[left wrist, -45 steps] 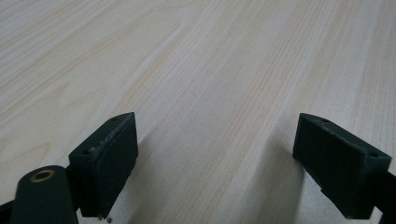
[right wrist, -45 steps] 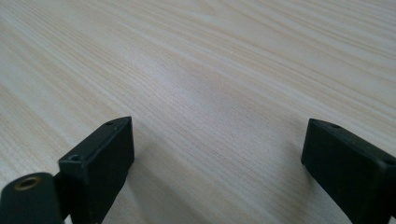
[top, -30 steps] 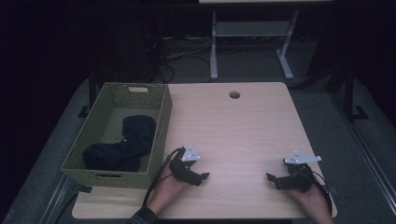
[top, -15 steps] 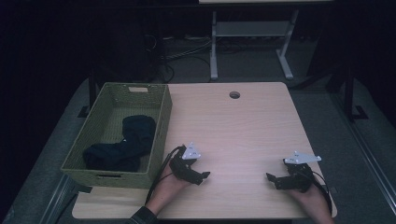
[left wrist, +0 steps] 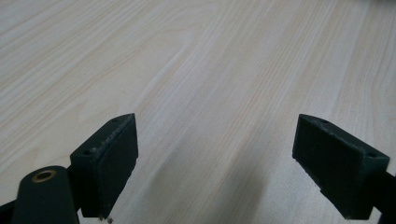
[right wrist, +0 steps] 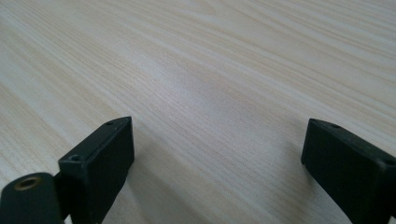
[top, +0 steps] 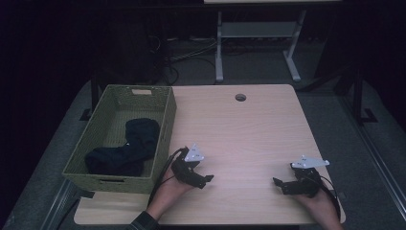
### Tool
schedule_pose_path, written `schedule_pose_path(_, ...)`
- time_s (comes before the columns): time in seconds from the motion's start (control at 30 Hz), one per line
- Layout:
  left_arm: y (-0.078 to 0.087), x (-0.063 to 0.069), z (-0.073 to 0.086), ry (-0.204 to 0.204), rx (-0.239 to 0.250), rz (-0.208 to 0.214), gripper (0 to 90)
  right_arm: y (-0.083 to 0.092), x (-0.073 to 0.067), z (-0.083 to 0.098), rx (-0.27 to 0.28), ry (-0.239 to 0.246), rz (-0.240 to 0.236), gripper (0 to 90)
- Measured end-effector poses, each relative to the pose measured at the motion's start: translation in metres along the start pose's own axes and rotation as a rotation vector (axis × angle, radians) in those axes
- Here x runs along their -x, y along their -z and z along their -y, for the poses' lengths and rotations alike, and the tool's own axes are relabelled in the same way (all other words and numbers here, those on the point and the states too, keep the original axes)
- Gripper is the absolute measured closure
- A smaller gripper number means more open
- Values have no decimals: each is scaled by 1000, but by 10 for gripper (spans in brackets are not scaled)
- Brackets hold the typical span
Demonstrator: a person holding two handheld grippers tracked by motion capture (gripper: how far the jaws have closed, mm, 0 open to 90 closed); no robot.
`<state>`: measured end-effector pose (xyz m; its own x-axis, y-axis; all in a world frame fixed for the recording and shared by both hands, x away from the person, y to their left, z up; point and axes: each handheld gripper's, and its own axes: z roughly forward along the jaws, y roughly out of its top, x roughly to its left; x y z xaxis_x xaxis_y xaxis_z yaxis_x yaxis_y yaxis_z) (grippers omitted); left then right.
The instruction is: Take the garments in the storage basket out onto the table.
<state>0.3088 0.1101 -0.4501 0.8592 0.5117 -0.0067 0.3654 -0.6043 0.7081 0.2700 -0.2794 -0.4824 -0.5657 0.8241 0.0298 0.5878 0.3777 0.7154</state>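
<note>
A green woven basket (top: 165, 125) stands at the table's left side with dark clothing (top: 127, 146) lying inside it. My left gripper (top: 207, 179) rests low on the table just right of the basket's near corner, open, with nothing between its jaws. In the left gripper view the left gripper (left wrist: 215, 161) has its jaws spread wide over bare wood. My right gripper (top: 278, 184) lies near the table's front right, also open and empty. The right gripper view has the right gripper (right wrist: 217, 168) with jaws far apart above the tabletop.
The light wooden table (top: 249, 134) has a round cable hole (top: 240, 97) near its far edge. A white metal desk frame (top: 258, 43) stands on the dark floor behind the table. Cables (top: 191, 50) lie on the floor at the back.
</note>
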Motion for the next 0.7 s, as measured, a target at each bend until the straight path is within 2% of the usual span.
schedule_pose_path(0.63,12,-1,-11,2,6,17,143,0,0,0,1,2,1,91)
schedule_pose_path(0.7,15,-2,-13,11,15,21,142,0,0,0,1,2,1,91)
